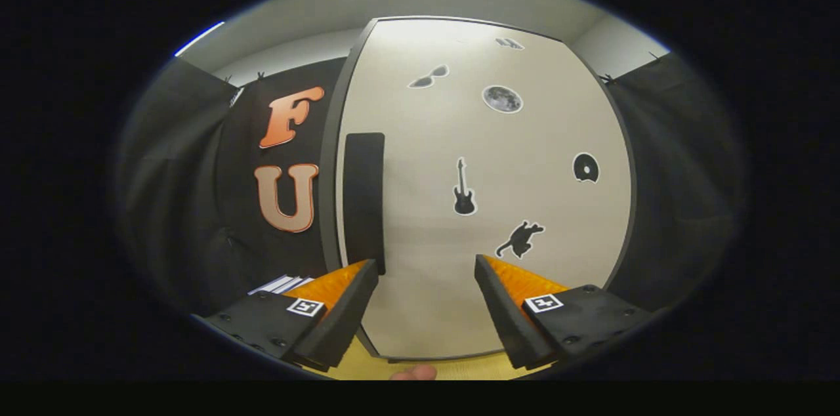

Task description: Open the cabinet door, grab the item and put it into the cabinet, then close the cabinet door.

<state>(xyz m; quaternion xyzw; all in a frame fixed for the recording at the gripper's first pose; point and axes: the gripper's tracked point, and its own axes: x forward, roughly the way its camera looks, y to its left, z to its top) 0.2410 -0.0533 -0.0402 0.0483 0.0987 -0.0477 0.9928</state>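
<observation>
**Pale panel, shut tight: gripper squares up to the cabinet door**

Cream laminate fronts the scene — the cabinet door (485, 206) stands closed, flush in its dark frame, just ahead of the gripper (426, 311), whose fingers are spread wide with nothing between them but the bare lower face of the panel. The tall dark handle (364, 196) runs upright along the door's left edge, directly beyond the left finger's tip; that finger sits nearest it, which would suit a reach for the handle, though the pictures alone do not settle whether one is coming. Small black stickers, a guitar (464, 187) and a cat (520, 239) among them, dot the panel beyond the right finger.

The door rests on a yellow surface (367, 367) that shows under and between the fingers. A stack of white sheets (279, 285) lies beside the outer side of the left finger; whether that is the item to be stowed cannot be told, and no item is held.

A closed door and empty fingers fit two readings — the cabinet waiting to be opened, or shut again with the item already inside.
</observation>
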